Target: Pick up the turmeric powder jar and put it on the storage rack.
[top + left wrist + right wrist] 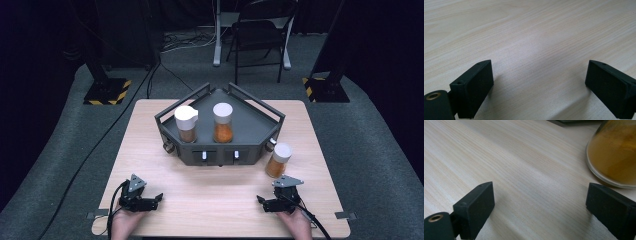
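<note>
A dark grey rack [252, 131] with rails stands at the far middle of the wooden table [210, 192]. Inside it stand two white-lidded jars: one with brown filling [186, 124] and one with orange filling [222, 122]. A third jar [278, 160] [614, 152] of orange-brown powder stands on the table by the rack's right front corner. My left gripper [154, 201] [539, 82] rests low at the near left, open over bare wood. My right gripper [262, 204] [540, 202] rests at the near right, open, with the third jar just beyond its right jaw, apart from it.
Past the table a black chair [260, 30] stands on the grey carpet. Two stand bases with yellow-black stripes [107, 92] [325, 90] flank the table's far corners. A cable [100, 145] runs across the floor at the left.
</note>
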### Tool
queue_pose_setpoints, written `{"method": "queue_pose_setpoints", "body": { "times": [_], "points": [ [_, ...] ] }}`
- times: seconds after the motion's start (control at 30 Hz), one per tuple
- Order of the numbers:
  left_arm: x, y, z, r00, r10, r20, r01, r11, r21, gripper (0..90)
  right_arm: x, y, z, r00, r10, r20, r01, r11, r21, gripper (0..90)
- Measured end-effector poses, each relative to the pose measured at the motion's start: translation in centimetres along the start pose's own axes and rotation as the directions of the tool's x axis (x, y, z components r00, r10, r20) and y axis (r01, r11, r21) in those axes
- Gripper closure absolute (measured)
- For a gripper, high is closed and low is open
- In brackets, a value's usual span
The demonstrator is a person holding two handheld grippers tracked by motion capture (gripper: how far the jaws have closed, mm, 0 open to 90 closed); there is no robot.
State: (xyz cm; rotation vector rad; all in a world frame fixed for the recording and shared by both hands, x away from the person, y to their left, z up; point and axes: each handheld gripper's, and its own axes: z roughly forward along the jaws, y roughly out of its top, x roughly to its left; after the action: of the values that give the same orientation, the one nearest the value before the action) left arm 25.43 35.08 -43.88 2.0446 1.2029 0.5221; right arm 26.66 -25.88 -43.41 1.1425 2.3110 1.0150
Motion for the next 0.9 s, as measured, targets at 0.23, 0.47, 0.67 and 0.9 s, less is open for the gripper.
{"method": "queue_pose_setpoints", "body": {
  "times": [0.23,0.47,0.67,0.9],
  "points": [
    [0.00,0.00,0.00,1.0000,0.000,0.000,0.000,1.0000,0.000,7.9,0.00,0.00,0.00,1.0000,0.000,0.000,0.000,1.0000,0.000,7.3],
    [0.03,0.02,0.02,1.0000,0.000,0.001,0.000,1.0000,0.000,7.7,0.00,0.01,0.00,1.0000,0.000,0.000,0.000,1.0000,0.000,7.3],
    [0.02,0.02,0.03,1.0000,0.001,0.000,-0.001,1.0000,0.000,7.6,0.12,-0.01,-0.02,1.0000,0.003,0.004,-0.003,1.0000,0.001,6.9],
    [0.02,0.02,0.02,1.0000,0.001,0.000,-0.001,1.0000,0.000,7.6,0.22,-0.02,-0.05,0.9999,0.010,0.012,-0.010,0.9999,0.000,7.3]
  ]
}}
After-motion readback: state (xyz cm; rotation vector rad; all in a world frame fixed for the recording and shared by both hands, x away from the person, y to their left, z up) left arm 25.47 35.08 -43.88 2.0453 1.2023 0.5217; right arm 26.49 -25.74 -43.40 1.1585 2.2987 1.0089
